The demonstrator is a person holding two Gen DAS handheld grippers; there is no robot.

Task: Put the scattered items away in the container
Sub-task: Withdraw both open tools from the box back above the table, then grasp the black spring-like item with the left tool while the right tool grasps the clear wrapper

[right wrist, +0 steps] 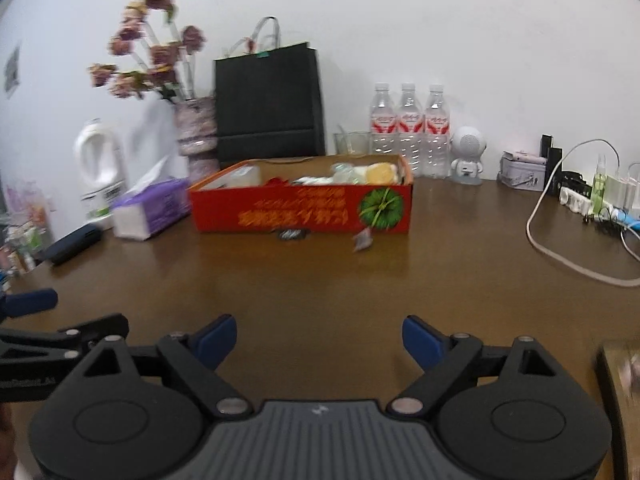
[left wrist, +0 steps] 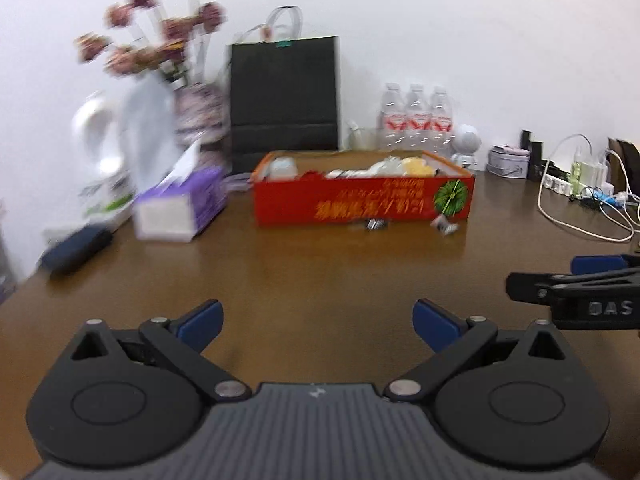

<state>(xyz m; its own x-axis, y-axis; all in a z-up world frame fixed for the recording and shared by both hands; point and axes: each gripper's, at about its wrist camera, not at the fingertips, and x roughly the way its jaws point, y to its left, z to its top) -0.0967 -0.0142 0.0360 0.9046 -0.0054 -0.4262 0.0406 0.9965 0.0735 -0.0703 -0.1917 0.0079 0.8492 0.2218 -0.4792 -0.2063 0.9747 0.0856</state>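
A red cardboard box (left wrist: 362, 202) (right wrist: 300, 210) stands at the far middle of the brown table and holds several snack items. Two small wrapped items lie on the table against its front: a dark one (left wrist: 376, 224) (right wrist: 291, 234) and a silvery one (left wrist: 444, 226) (right wrist: 362, 242). My left gripper (left wrist: 318, 326) is open and empty, low over the near table. My right gripper (right wrist: 319, 342) is open and empty, beside it on the right. Part of the right gripper shows at the right edge of the left wrist view (left wrist: 576, 292).
A purple tissue box (left wrist: 180, 208) (right wrist: 150, 210), a dark case (left wrist: 76, 250) (right wrist: 72, 244), a flower vase (right wrist: 196, 132), a black paper bag (left wrist: 284, 100) (right wrist: 268, 104), water bottles (right wrist: 408, 132), a white speaker figure (right wrist: 466, 156), and a power strip with cables (right wrist: 580, 200) ring the table.
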